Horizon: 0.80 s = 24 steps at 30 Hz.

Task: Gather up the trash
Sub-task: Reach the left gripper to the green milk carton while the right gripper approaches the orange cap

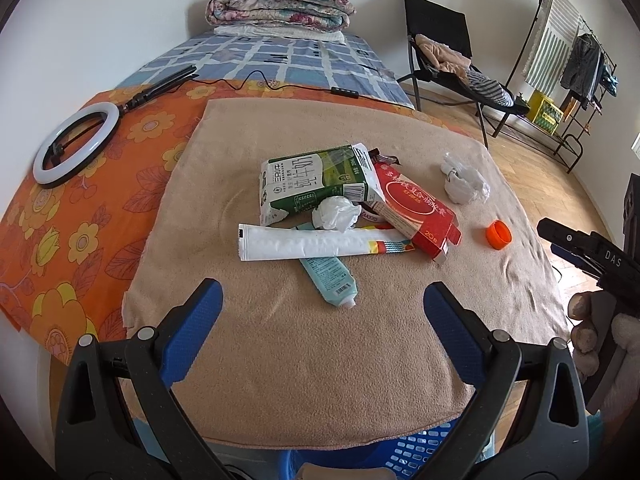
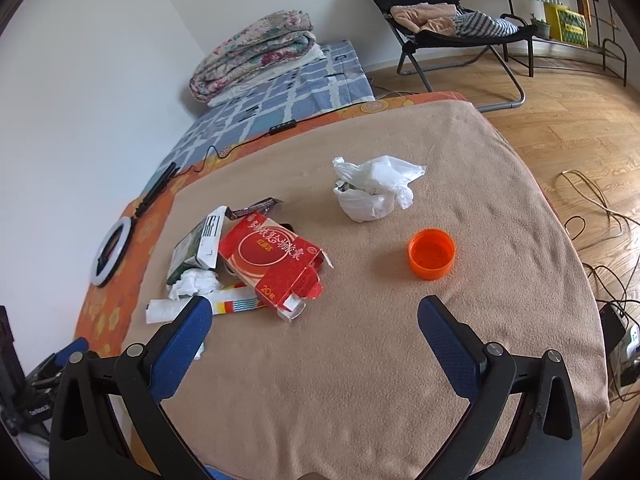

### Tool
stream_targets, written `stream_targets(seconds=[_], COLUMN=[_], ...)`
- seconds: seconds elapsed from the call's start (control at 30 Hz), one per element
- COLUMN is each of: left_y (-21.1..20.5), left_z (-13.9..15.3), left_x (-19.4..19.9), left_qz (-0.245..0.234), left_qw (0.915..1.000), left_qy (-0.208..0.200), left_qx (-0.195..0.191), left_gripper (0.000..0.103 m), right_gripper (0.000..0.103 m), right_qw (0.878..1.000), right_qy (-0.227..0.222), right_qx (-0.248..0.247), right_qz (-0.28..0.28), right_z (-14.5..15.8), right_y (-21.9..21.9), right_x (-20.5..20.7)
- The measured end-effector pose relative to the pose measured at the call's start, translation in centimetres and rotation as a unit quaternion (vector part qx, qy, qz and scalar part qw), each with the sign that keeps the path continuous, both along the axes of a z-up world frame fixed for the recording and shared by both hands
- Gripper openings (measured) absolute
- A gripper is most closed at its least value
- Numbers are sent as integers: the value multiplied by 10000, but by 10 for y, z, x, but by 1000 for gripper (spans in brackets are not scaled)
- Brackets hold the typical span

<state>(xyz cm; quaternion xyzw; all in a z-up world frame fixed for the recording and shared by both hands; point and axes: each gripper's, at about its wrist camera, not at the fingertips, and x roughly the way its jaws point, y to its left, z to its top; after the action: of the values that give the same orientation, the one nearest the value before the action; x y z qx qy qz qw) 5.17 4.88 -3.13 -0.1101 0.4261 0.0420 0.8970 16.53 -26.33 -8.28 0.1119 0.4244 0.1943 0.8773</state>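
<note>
We are at the start: no trash picked up yet. Left gripper [image 1: 322, 300] and right gripper [image 2: 316, 316] both hang wide apart, w/ nothing in them. The trash pile [image 1: 340, 208] sits mid-blanket [image 1: 320, 360] (orange cap [image 2: 431, 253] and plastic bag [image 2: 374, 188] lie apart). Next we prob. reach down and pinch one piece.

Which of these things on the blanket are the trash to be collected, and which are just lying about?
Trash to collect:
milk carton
red box
crumpled tissue
long white wrapper
blue tube
white plastic bag
orange cap

Just lying about:
ring light
folded quilt
black chair
</note>
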Motion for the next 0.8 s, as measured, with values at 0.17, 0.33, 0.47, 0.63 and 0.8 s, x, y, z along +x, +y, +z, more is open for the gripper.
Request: stream_targets(seconds=[0.17,0.33,0.47,0.63,0.8], left_y=[-11,-19,-23,-29,-32], left_z=[-8,-13,-13,-13,-25], left_x=[12,27,41,65,98], left_qz=[-169,-283,-329,-410,-509], left_qw=[9997,9990,9984,9969,9957], left_qy=[136,187,183,169,375], left_qx=[104,307,431,651,682], left_gripper=[102,102,102,102,102], right_gripper=[101,100,99,99,98], right_qw=[9999,9997,9995,9991,9987], right_qy=[126,107,124,144,170], right_qx=[0,-160,-230,-288,-307], right_qz=[-118,-157,-165,-269,-360], right_z=[-8,-12,-15,-16,-17], right_y=[-6,-7,-10,-17,-24], right_x=[10,19,26,34,39])
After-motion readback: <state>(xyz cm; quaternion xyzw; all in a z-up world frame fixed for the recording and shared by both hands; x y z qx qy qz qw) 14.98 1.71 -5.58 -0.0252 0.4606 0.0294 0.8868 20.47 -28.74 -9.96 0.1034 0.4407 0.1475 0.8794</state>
